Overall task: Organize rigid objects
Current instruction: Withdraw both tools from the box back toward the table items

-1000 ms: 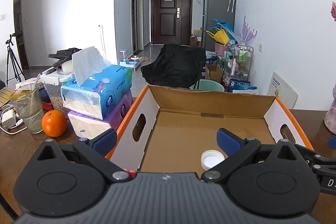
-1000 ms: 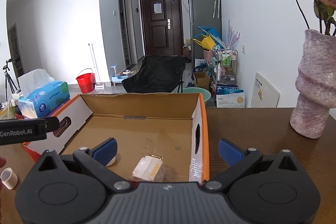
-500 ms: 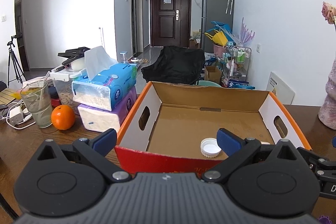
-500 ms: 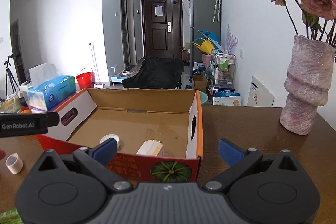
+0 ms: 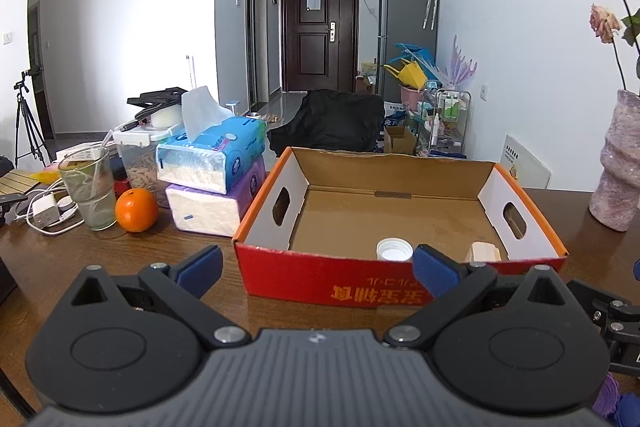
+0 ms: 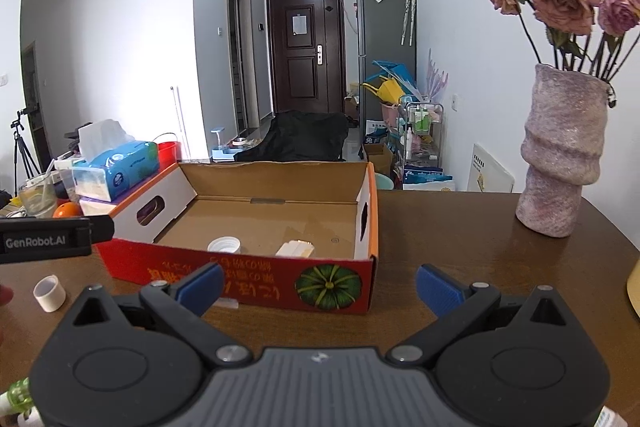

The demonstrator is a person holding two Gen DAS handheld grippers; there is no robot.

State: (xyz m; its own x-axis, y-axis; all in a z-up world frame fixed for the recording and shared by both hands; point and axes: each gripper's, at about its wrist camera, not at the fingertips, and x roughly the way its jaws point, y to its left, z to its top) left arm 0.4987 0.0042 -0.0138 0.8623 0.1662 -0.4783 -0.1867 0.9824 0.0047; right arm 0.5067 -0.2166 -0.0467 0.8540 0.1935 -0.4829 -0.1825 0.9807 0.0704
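An open red and orange cardboard box (image 5: 520,183) stands on the brown table; it also shows in the right wrist view (image 6: 372,211). Inside lie a white cap (image 5: 394,250) (image 6: 224,245) and a small beige block (image 5: 485,251) (image 6: 296,249). A small white cup (image 6: 49,292) stands on the table left of the box. My left gripper (image 5: 316,267) is open and empty, in front of the box. My right gripper (image 6: 320,285) is open and empty, before the box's front right corner. The left gripper's body (image 6: 48,239) shows at the left of the right wrist view.
Left of the box are stacked tissue packs (image 5: 216,179), an orange (image 5: 136,209), a glass (image 5: 90,193) and chargers with cables (image 5: 44,209). A pink vase of dried roses (image 6: 560,155) stands at the right. A green object (image 6: 18,393) lies at the near left.
Both grippers have pulled back and risen away from the box, so its red front wall is now in view. The cap and block stay inside the box.
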